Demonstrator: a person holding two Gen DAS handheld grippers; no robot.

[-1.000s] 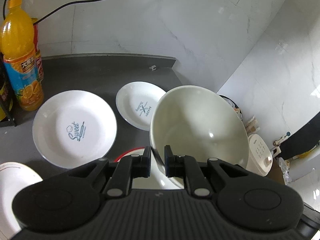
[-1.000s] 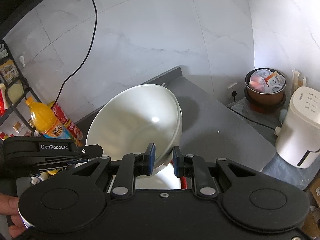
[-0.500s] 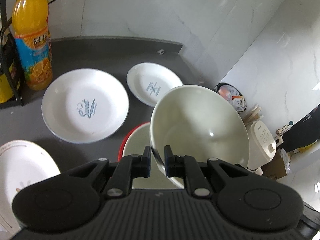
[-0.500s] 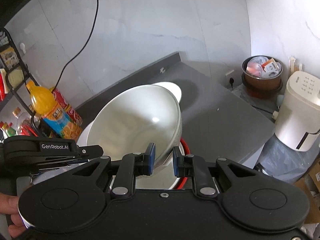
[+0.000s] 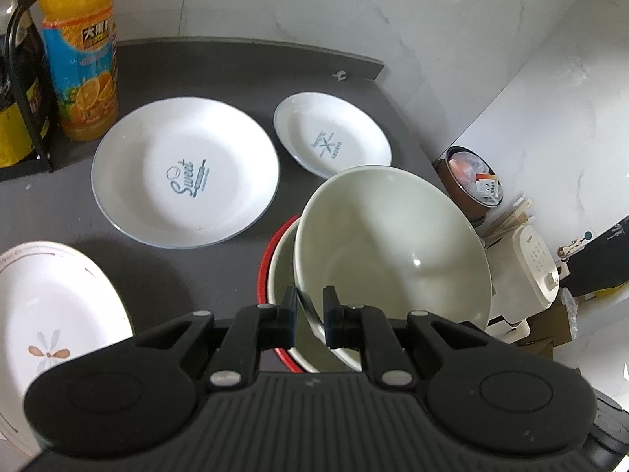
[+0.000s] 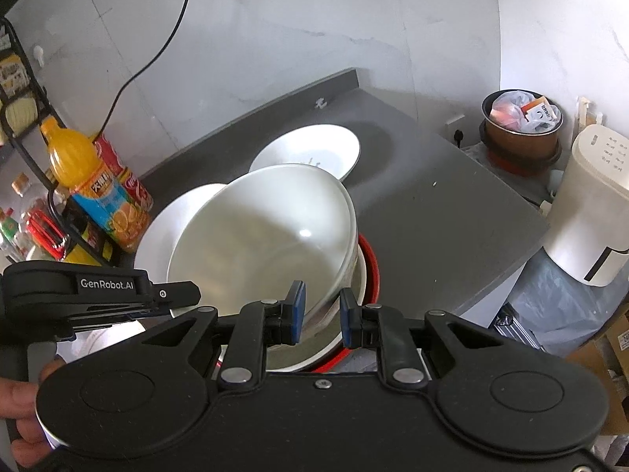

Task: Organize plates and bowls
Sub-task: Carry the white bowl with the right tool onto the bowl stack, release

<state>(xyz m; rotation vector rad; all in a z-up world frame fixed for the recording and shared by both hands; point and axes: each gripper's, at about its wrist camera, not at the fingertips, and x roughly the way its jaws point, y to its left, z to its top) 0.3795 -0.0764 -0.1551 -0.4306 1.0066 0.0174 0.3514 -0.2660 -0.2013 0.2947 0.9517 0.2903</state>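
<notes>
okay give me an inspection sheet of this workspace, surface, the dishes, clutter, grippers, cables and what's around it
Surface: dark grey countertop, against a marble-look wall.
Job's things: large white bowl, tilted, over a red-rimmed bowl; large white plate printed "Sweet"; small white plate with blue print; white plate with a flower motif.
Clutter: orange juice bottle beside a black wire rack.
Grippers: left gripper and right gripper each clamp the large bowl's rim.
Cables: black cable hanging down the wall.
Surroundings: brown bin with rubbish and a cream appliance beyond the counter edge.
</notes>
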